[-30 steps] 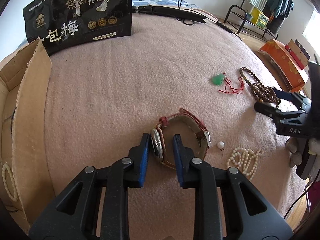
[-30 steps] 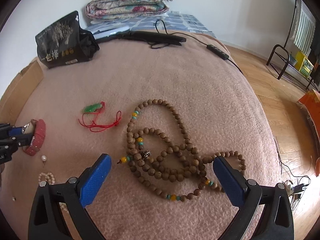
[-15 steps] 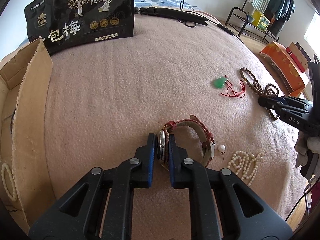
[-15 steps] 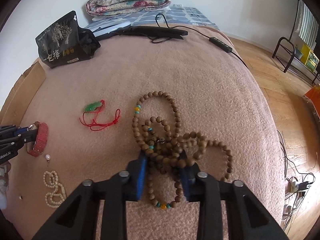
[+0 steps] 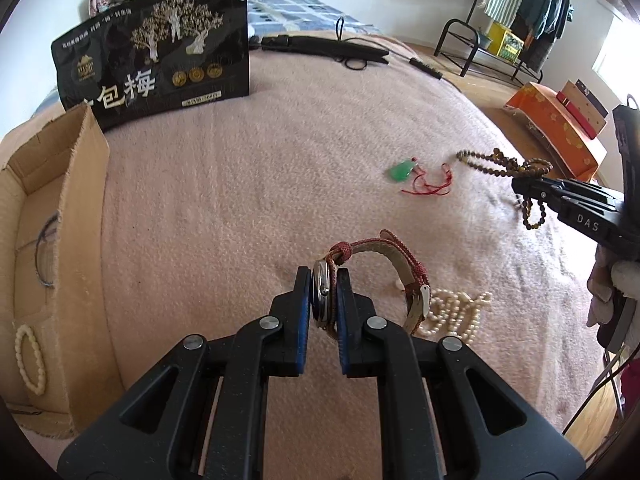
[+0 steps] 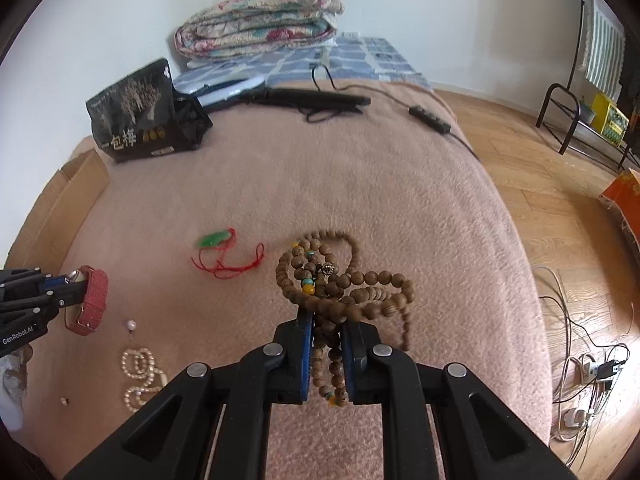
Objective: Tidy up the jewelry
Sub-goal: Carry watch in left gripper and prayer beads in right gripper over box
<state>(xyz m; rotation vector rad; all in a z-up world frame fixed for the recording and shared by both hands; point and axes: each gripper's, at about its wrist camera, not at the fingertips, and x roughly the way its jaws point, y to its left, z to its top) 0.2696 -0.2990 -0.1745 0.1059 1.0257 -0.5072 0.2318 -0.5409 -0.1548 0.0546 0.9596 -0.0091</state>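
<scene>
My left gripper [image 5: 323, 280] is shut on the face of a wristwatch [image 5: 376, 272] with a red strap and holds it just above the pink blanket; the watch also shows in the right wrist view [image 6: 90, 300]. My right gripper [image 6: 326, 322] is shut on a long wooden bead necklace [image 6: 340, 284], lifted so its loops hang from the jaws; it also shows in the left wrist view [image 5: 516, 166]. A green pendant on red cord [image 5: 404, 171], a pearl strand [image 5: 456, 310] and a pearl earring [image 6: 131, 325] lie on the blanket. A cardboard box [image 5: 52, 216] at left holds a pearl bracelet [image 5: 30, 358].
A black snack bag [image 5: 156, 68] stands behind the box. A black hair straightener with its cable [image 6: 312, 98] lies at the far edge. A folded quilt [image 6: 260, 20] is beyond. An orange box [image 5: 560, 136] and a clothes rack [image 5: 500, 28] stand on the floor to the right.
My left gripper closed on the watch face and raised it. My right gripper closed on the bead necklace and lifted it off the blanket.
</scene>
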